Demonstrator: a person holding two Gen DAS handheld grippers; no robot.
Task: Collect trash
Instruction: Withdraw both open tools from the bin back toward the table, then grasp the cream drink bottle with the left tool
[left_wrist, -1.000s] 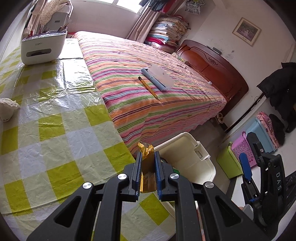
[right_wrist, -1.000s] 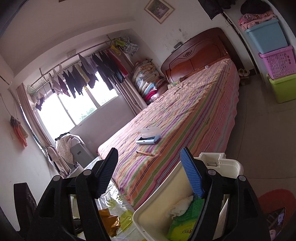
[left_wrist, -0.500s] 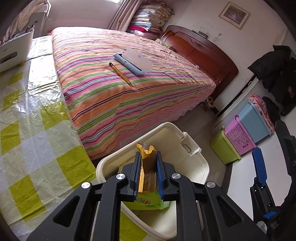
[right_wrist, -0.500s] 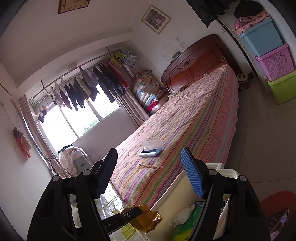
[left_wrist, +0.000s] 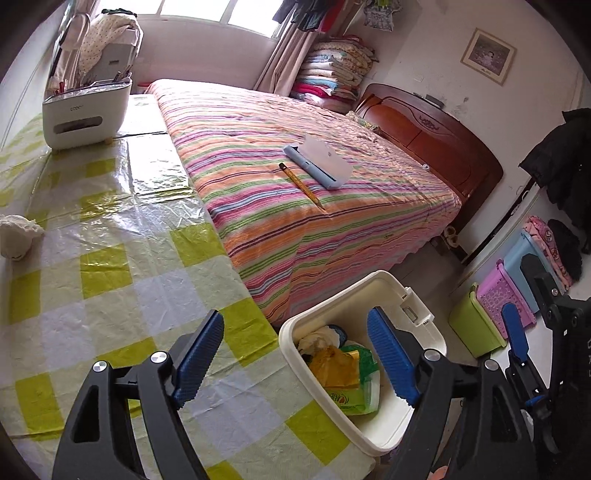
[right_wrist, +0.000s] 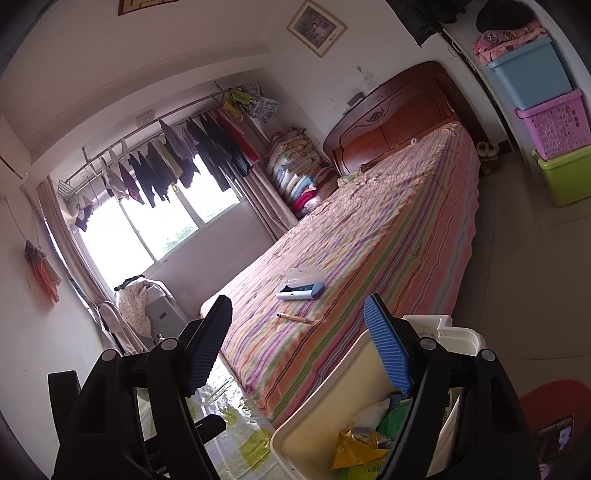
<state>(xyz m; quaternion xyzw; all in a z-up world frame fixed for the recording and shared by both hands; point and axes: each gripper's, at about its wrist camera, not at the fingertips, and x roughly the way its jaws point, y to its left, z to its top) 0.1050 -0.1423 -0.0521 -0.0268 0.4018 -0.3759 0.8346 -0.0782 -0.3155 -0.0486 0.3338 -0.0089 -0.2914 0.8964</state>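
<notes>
The yellow wrapper (left_wrist: 334, 365) lies crumpled, without a clear long axis, inside the white bin (left_wrist: 424, 321) at the bench (left_wrist: 110, 280) edge. The left gripper (left_wrist: 295, 354) is opening, empty, above it; the right gripper (right_wrist: 299, 343) is opening too, empty.

Cream bin (left_wrist: 421, 314), yellow wrapper (left_wrist: 334, 365), green-and-white checked tablecloth (left_wrist: 110, 280), multicoloured striped bedspread (left_wrist: 280, 177).
</notes>
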